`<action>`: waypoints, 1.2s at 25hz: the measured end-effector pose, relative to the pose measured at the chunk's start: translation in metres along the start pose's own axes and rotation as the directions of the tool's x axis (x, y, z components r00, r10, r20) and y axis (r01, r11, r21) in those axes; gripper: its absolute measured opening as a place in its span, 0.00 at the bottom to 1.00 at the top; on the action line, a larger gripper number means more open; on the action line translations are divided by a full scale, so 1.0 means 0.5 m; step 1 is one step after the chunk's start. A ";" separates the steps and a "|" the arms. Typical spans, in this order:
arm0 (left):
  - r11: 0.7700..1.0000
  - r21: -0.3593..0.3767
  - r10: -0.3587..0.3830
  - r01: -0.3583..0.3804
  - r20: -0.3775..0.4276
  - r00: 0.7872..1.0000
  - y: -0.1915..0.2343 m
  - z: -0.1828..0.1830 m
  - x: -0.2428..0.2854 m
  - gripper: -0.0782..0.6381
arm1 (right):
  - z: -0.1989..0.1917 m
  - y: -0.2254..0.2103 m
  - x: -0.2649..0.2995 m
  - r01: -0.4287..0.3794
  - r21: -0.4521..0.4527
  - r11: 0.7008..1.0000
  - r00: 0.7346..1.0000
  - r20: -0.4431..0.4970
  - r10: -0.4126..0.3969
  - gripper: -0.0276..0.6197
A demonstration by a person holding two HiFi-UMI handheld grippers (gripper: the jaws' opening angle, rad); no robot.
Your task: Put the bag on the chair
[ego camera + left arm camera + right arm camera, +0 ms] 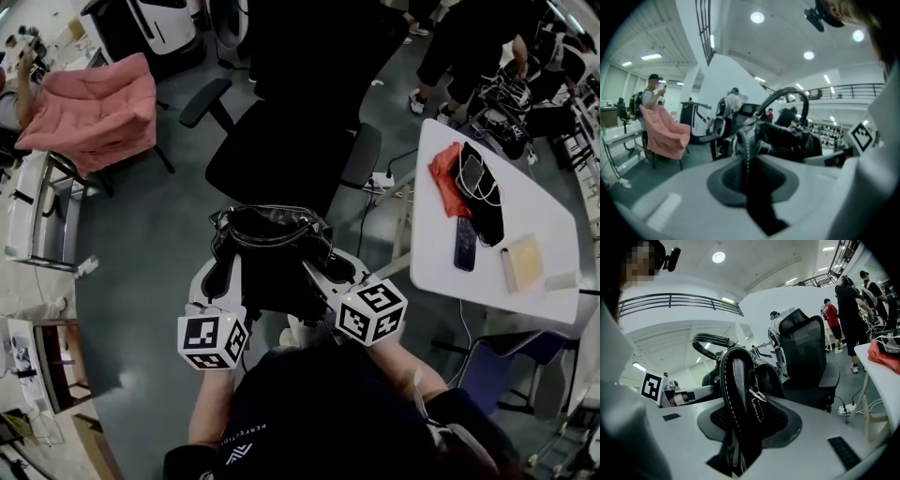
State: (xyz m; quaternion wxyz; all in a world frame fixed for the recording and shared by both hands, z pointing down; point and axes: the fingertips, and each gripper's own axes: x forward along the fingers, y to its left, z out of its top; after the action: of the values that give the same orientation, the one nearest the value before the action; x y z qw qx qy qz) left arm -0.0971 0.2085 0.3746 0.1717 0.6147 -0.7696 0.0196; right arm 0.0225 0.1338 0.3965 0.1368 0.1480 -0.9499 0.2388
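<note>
The black bag (270, 251) hangs between the two grippers, one on each end, just in front of the black office chair (281, 155). It is close to the near edge of the seat and seems to be clear of it, though the steep head view leaves that unsure.

In the left gripper view the left gripper (749, 185) has its fingers (689, 194) pressed narrowly together on a stitched edge of the bag (787, 138), which rises straight up out of the gap. The bag's curved handle (785, 96) arches above the body.

In the right gripper view the right gripper (743, 427) is clamped the same way on a thick stitched strap end of the bag (736, 380), with a small metal ring just beside the pads. The chair (806, 357) stands beyond, its seat lower than the bag.

From the head view, the left gripper (223, 274) and right gripper (330, 272) flank the bag. A white table (525, 220) stands to the right, and a pink chair (94, 112) well apart at the upper left.
</note>
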 end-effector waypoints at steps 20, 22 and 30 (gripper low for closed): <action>0.998 0.056 0.017 -0.015 -0.040 0.999 0.024 0.072 0.293 0.18 | 0.125 -0.209 0.151 -0.031 0.050 0.998 1.000 0.001 0.031 0.25; 0.998 0.063 0.011 -0.008 -0.043 0.999 0.024 0.078 0.320 0.18 | 0.136 -0.231 0.164 -0.017 0.054 0.998 1.000 0.005 0.017 0.25; 0.996 0.070 -0.043 0.047 -0.061 0.997 0.054 0.103 0.427 0.18 | 0.176 -0.285 0.227 0.049 0.078 0.996 0.998 0.023 -0.051 0.25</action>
State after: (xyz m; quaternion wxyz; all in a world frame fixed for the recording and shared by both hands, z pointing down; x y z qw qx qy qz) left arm -0.1748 0.0023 0.3927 0.1729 0.6368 -0.7488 0.0615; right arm -0.0489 -0.0543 0.4183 0.1252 0.1798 -0.9376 0.2699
